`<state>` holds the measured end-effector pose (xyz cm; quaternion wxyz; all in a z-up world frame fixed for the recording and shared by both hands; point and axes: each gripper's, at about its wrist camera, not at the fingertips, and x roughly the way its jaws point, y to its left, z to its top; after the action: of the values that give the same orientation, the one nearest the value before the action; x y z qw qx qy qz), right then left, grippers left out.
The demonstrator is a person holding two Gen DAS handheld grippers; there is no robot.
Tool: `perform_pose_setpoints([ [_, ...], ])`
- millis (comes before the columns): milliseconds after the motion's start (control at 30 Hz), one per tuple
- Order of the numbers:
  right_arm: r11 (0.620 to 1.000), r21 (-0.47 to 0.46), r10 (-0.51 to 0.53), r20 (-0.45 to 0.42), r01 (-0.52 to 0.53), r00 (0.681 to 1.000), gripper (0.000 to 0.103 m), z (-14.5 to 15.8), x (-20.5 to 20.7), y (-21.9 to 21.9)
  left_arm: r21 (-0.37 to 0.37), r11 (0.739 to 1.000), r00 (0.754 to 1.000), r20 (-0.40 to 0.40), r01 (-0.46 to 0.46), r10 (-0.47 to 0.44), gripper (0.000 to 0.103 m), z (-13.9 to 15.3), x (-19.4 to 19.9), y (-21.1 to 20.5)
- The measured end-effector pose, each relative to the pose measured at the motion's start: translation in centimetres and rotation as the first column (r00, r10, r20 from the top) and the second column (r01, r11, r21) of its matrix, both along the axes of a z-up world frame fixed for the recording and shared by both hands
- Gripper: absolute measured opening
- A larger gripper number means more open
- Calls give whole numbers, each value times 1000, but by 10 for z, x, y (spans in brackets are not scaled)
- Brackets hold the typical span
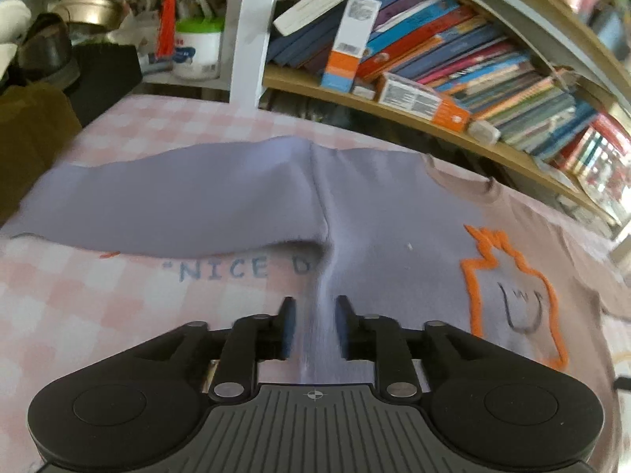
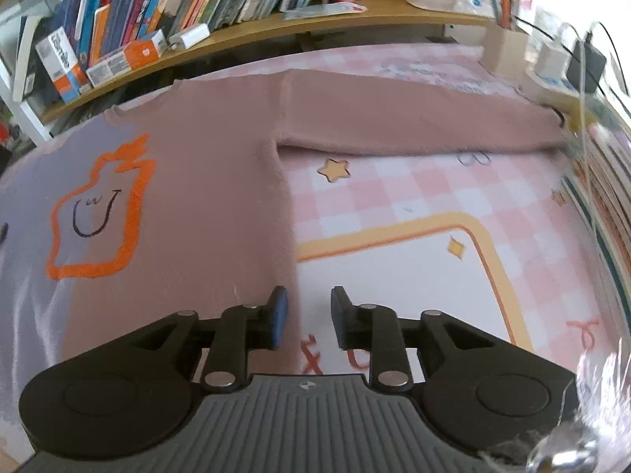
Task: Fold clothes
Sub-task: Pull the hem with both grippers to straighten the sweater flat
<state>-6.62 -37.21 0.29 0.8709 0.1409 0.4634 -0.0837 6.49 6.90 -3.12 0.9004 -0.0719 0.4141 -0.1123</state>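
Note:
A two-colour sweater lies flat on a pink checked mat, lavender half (image 1: 374,220) on the left and dusty-pink half (image 2: 221,149) on the right, with an orange outlined smiling figure (image 1: 516,295) on the chest, also in the right wrist view (image 2: 98,213). The lavender sleeve (image 1: 165,205) stretches left, the pink sleeve (image 2: 414,118) right. My left gripper (image 1: 313,325) is open, its jaws standing either side of a raised fold of the lavender side edge. My right gripper (image 2: 305,315) is open over the pink side edge, the left finger over fabric, the right over bare mat.
The pink checked mat (image 2: 394,205) carries printed stars and lettering. A wooden shelf of books (image 1: 453,63) runs behind the sweater, also in the right wrist view (image 2: 197,4). A white jar with green lid (image 1: 197,47) and clutter stand back left. A charger and cable (image 2: 587,63) sit back right.

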Motion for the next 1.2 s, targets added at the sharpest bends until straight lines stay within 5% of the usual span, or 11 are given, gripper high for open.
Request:
perform_pose_setpoints([
  [200, 996, 74, 49, 10, -49, 999, 27, 4, -19, 12, -32, 999, 997, -65, -36, 34, 38, -5, -40, 10],
  [567, 997, 65, 50, 13, -51, 999, 22, -4, -54, 24, -19, 998, 994, -95, -54, 52, 38, -10, -91, -2],
  [667, 995, 62, 76, 14, -77, 997, 17, -4, -56, 27, -9, 999, 994, -94, -50, 49, 27, -10, -92, -8],
  [700, 995, 61, 78, 19, -79, 997, 13, -4, -57, 27, 2, 999, 994, -94, -48, 48, 9, -10, -91, -11],
  [800, 995, 62, 74, 77, -79, 994, 8, 8, -60, 24, -1, 997, 993, -90, -73, 73, 3, -9, -87, -11],
  [1033, 990, 85, 89, 210, -108, 974, 4, 45, -62, 18, -40, 999, 999, 29, -32, 33, 4, 31, -91, -27],
  [1200, 991, 91, 92, 88, -100, 992, 5, 14, -62, 15, 14, 995, 995, -26, -98, 98, 6, 7, -87, -26],
])
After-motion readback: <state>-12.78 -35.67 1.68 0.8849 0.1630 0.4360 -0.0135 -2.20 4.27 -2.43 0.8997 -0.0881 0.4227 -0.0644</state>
